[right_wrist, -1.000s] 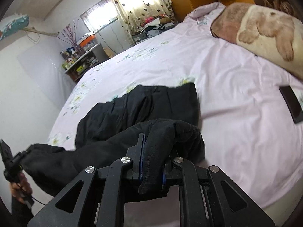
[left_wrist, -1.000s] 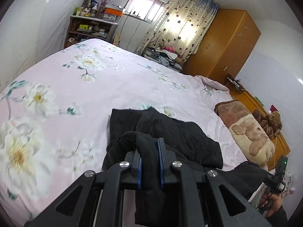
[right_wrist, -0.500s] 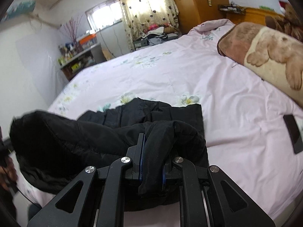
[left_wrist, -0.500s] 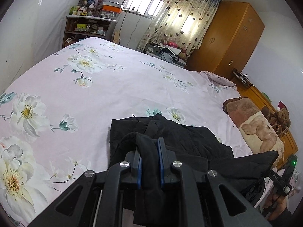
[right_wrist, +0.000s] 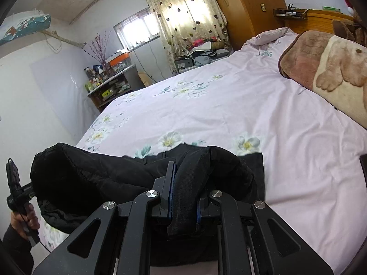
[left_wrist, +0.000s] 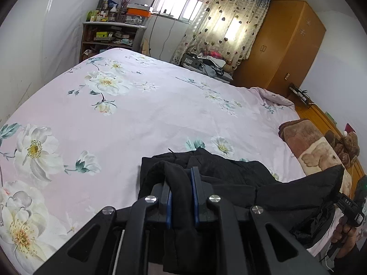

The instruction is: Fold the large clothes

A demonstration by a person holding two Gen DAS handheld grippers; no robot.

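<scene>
— Where is the black garment (left_wrist: 231, 178) now?
— At the lower middle of both frames, on the pink flowered bed (left_wrist: 142, 114), its near edge lifted.
— And the tools?
— The left tool (left_wrist: 181, 197) pinches a fold of it; the right tool (right_wrist: 184, 197) pinches another fold.

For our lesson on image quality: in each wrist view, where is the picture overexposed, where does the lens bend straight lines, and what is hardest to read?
Left wrist view: the window and curtain blow out to white; the wardrobe edges bow; folds in the black garment are lost. Right wrist view: the window glares too; the garment reads as near-flat black.
</scene>
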